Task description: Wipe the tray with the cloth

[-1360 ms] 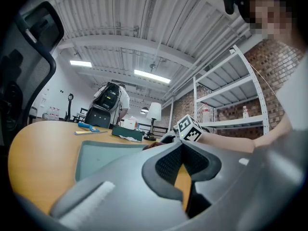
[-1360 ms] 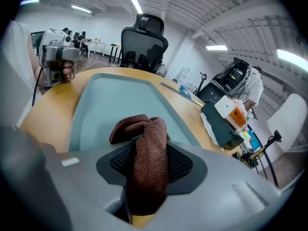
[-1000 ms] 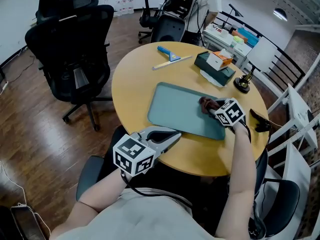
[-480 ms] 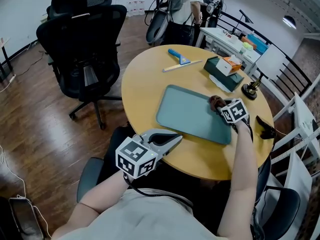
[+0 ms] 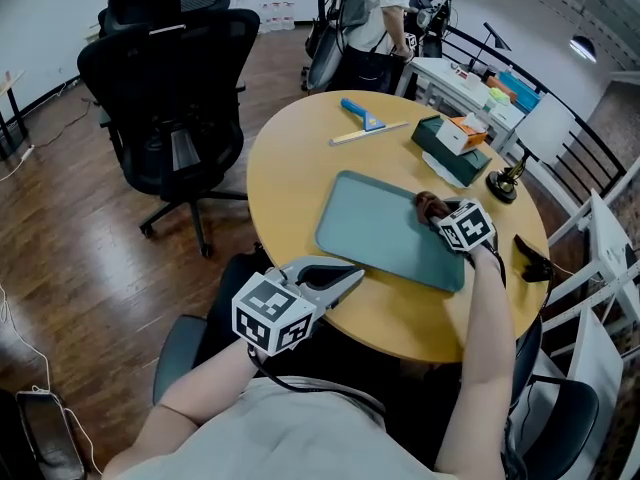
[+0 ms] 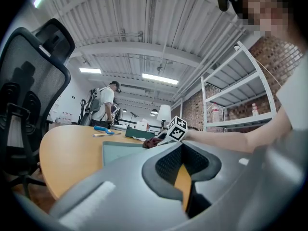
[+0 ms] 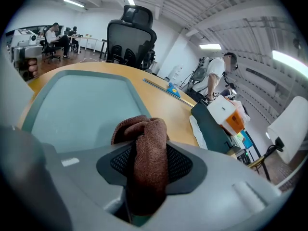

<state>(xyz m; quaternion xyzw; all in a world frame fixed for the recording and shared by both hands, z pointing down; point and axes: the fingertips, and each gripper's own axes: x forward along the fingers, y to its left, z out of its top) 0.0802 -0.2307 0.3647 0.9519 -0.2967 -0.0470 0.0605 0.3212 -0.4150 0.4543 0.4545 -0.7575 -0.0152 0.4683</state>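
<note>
Round table (image 5: 290, 173): right gripper (image 5: 436, 215) clamps brown cloth (image 7: 147, 148) on tray (image 5: 370, 230) (squeegee (image 5: 360, 115), box (image 5: 452, 156) beyond); left gripper (image 5: 346, 279) closed, empty.

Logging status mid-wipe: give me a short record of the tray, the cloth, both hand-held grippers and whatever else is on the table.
tray: flat on the round table, teal, nothing on it but the cloth
cloth: brown, bunched, at the tray's right end
right hand-held gripper: shut on the cloth, over the tray's right end
left hand-held gripper: jaws together, holds nothing, at the table's near edge, off the tray
other items: blue squeegee and dark green box on the far side
</note>
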